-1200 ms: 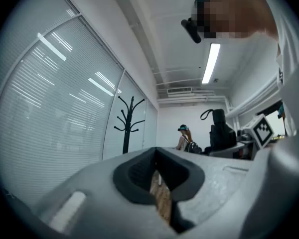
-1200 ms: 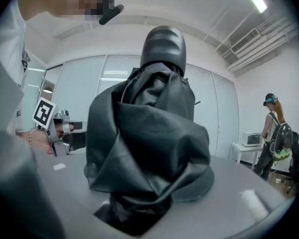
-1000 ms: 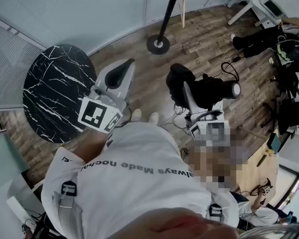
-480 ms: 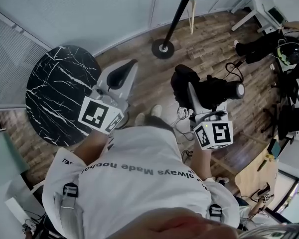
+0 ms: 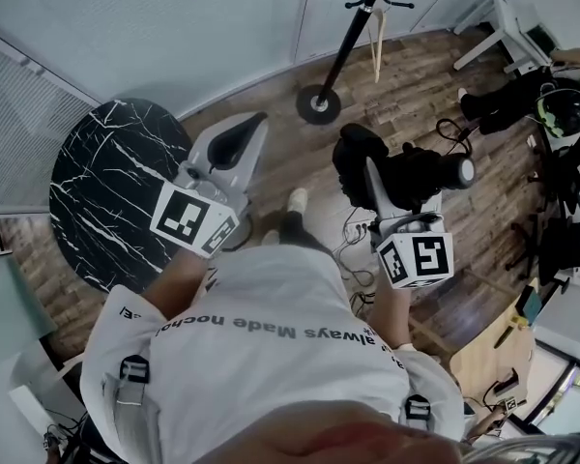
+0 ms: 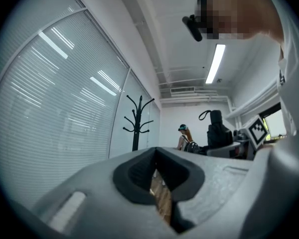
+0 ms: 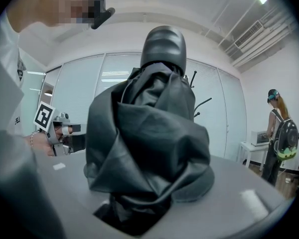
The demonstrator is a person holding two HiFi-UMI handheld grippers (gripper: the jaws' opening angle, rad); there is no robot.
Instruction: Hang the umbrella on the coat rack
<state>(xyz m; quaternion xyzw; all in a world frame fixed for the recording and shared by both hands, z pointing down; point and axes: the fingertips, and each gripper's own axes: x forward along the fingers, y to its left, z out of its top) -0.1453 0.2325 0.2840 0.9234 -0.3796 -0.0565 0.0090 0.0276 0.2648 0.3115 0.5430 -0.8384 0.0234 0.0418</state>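
Umbrella (image 5: 411, 174) (image 7: 149, 128): black, folded, fabric bunched, clamped between the jaws of right gripper (image 5: 370, 184) (image 7: 139, 218). Seen in the right gripper view rising straight up out of the slot between the jaws, rounded end uppermost, loose folds spilling over both jaw faces. Held at waist level above wooden floor (image 5: 416, 85), well apart from coat rack (image 5: 340, 51) (image 6: 136, 128), which stands ahead by the glass wall, round base on the floor. Pale hanger (image 5: 375, 44) hung on one rack hook. Left gripper (image 5: 240, 138) (image 6: 158, 183): jaws drawn together, dark pads meeting, nothing gripped, only floor showing through the slit. Raised over the edge of black marbled round table (image 5: 101, 196), apart from the umbrella
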